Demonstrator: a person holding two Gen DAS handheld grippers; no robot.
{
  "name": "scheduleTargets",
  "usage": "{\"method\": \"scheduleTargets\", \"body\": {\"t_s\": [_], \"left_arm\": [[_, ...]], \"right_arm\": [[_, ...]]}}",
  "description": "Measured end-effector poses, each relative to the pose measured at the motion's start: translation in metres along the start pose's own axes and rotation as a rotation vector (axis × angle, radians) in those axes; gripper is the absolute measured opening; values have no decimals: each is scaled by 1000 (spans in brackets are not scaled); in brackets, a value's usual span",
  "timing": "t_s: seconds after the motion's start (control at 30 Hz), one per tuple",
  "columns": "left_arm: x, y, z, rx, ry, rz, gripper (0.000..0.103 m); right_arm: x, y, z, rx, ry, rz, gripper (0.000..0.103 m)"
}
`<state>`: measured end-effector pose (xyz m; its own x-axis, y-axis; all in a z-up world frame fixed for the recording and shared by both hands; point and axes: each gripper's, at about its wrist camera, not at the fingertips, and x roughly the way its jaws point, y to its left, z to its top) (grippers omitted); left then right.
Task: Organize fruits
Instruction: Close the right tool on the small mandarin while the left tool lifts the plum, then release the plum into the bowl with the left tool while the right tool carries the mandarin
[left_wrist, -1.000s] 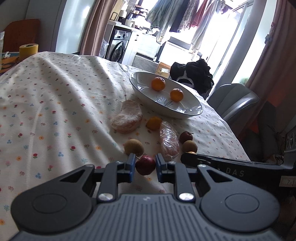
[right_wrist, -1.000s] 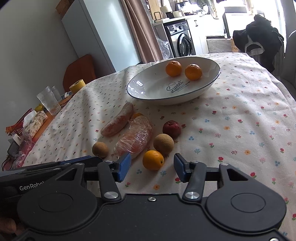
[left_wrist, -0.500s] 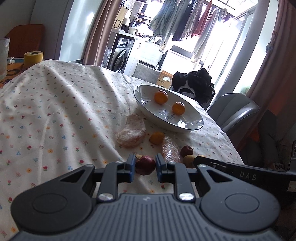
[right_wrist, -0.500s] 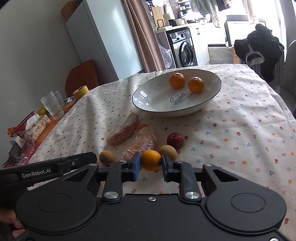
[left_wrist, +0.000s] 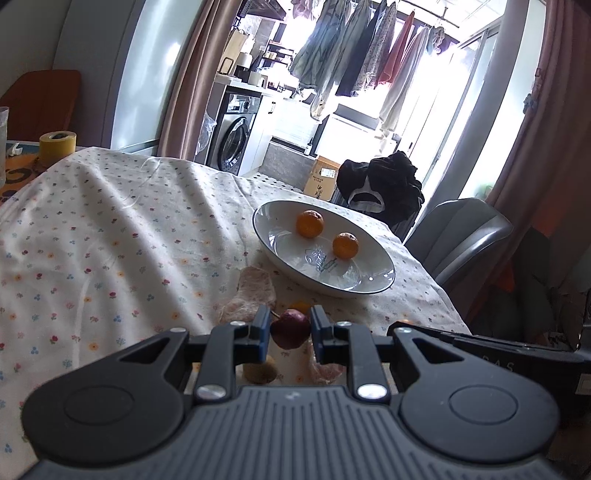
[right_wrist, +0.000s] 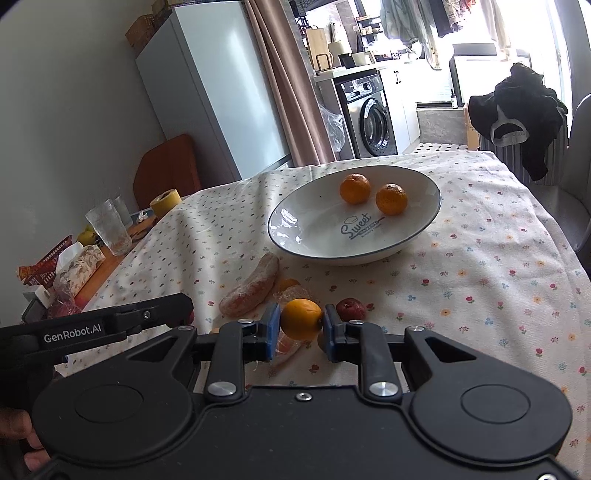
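Note:
My left gripper (left_wrist: 289, 329) is shut on a dark red apple (left_wrist: 290, 328) and holds it above the tablecloth. My right gripper (right_wrist: 300, 325) is shut on an orange (right_wrist: 301, 318), lifted off the cloth. A white bowl (left_wrist: 369, 284) (right_wrist: 314, 236) with two oranges (left_wrist: 310, 223) (right_wrist: 355, 188) sits farther ahead. On the cloth below lie a wrapped sweet potato (right_wrist: 251, 291), a second wrapped one (left_wrist: 253, 291), a red apple (right_wrist: 351, 309) and a brown round fruit (left_wrist: 258, 371).
The left gripper's body (right_wrist: 110, 325) shows at the right wrist view's left. Glasses (right_wrist: 109, 227), a yellow tape roll (right_wrist: 165, 197) and packets (right_wrist: 79, 264) stand at the table's left end. A grey chair (left_wrist: 469, 236) stands beyond the right table edge.
The right gripper closed on the orange and lifted it. The left gripper rose higher with the red apple; the bowl now sits lower and nearer in both views.

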<state>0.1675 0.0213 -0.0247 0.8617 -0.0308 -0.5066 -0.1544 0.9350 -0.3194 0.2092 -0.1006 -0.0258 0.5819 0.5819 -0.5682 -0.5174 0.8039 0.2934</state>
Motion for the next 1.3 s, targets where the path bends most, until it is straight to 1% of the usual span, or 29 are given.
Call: {"method": "scheduleTargets", "body": {"t_s": [0.3, 0.5, 0.7, 0.9, 1.13, 1.3], "left_arm": [[8, -6, 13, 13, -11, 3, 21], [18, -13, 19, 47, -7, 15, 21], [30, -19, 27, 65, -3, 9, 21], [52, -19, 38, 57, 16, 0, 21], [80, -22, 45, 70, 45, 18, 21], [99, -27, 49, 65, 60, 16, 21]], "right_arm": [[-5, -4, 12, -9, -31, -1, 23], [-3, -8, 19, -9, -38, -7, 23], [1, -13, 25, -3, -46, -9, 23], [8, -21, 30, 10, -42, -22, 23], [19, -29, 33, 34, -33, -35, 23], [26, -37, 36, 45, -30, -34, 23]]}}
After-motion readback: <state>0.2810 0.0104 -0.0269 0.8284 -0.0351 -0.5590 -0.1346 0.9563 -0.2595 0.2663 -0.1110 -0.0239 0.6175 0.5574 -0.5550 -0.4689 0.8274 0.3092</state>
